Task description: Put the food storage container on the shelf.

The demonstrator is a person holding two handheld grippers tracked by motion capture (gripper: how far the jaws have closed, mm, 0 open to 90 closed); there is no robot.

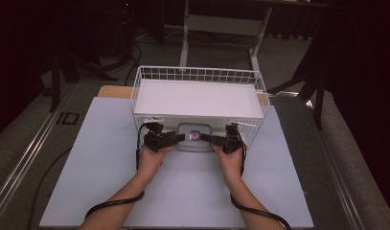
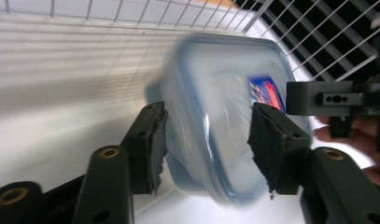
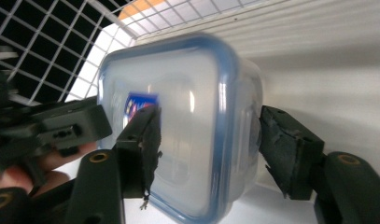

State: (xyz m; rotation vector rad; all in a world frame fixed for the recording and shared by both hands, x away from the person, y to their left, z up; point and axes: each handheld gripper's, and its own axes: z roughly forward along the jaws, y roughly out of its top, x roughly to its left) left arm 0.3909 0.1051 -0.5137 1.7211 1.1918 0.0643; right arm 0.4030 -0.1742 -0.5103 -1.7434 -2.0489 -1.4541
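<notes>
A clear plastic container (image 1: 194, 136) with a blue-rimmed lid and a blue and red label sits at the front opening of a white wire basket (image 1: 197, 74), under its white shelf (image 1: 197, 98). My left gripper (image 1: 176, 138) holds its left end and my right gripper (image 1: 212, 139) its right end. In the left gripper view the container (image 2: 225, 93) lies between the jaws of the left gripper (image 2: 208, 142), one on the lid and one on the base. The right gripper view has the right gripper (image 3: 211, 144) clamping the container (image 3: 178, 84) the same way. The container looks blurred.
The basket stands at the back of a pale table top (image 1: 183, 191), with its wire walls close on both sides of the grippers. Cables trail from both grippers off the front edge. A desk frame (image 1: 221, 24) and dark stands are on the floor beyond.
</notes>
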